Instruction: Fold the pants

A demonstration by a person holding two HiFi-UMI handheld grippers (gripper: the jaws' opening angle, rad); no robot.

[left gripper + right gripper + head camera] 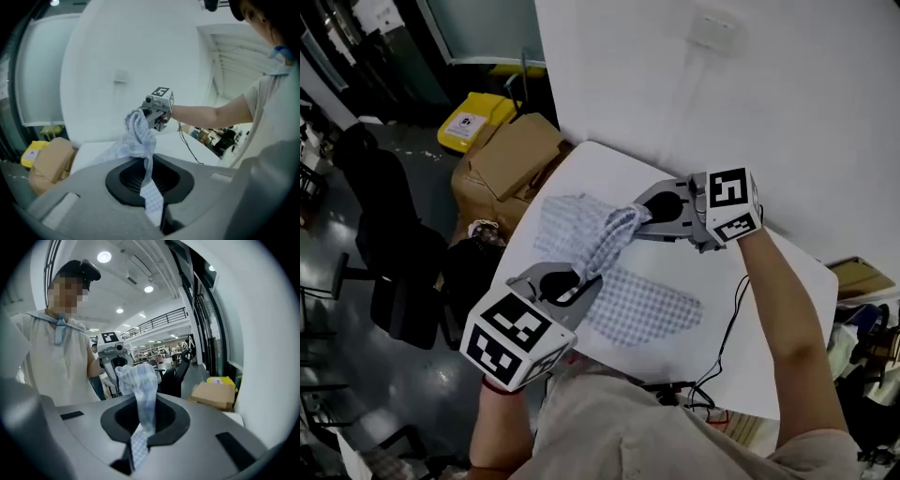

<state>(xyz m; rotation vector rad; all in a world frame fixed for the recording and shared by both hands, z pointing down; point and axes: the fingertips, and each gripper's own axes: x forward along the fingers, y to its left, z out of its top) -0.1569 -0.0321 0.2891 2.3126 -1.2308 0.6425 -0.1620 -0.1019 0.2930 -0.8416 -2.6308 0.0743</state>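
Blue-and-white checked pants (649, 307) lie partly spread on the white table (787, 328). One bunched edge (612, 236) is lifted above it, strung between my two grippers. The left gripper (585, 277), low in the head view, is shut on the cloth; in the left gripper view the fabric (141, 136) runs down into the closed jaws. The right gripper (640, 214) faces it from further back and is shut on the same edge. The right gripper view has a twisted strip of cloth (139, 394) pinched between its jaws. Each gripper view looks at the other gripper, close by.
Cardboard boxes (514, 157) and a yellow bin (474, 118) stand on the floor off the table's far left corner, with black chairs (394, 246) beside them. A thin black cable (733, 314) crosses the table's right side. A white wall (806, 103) rises behind the table.
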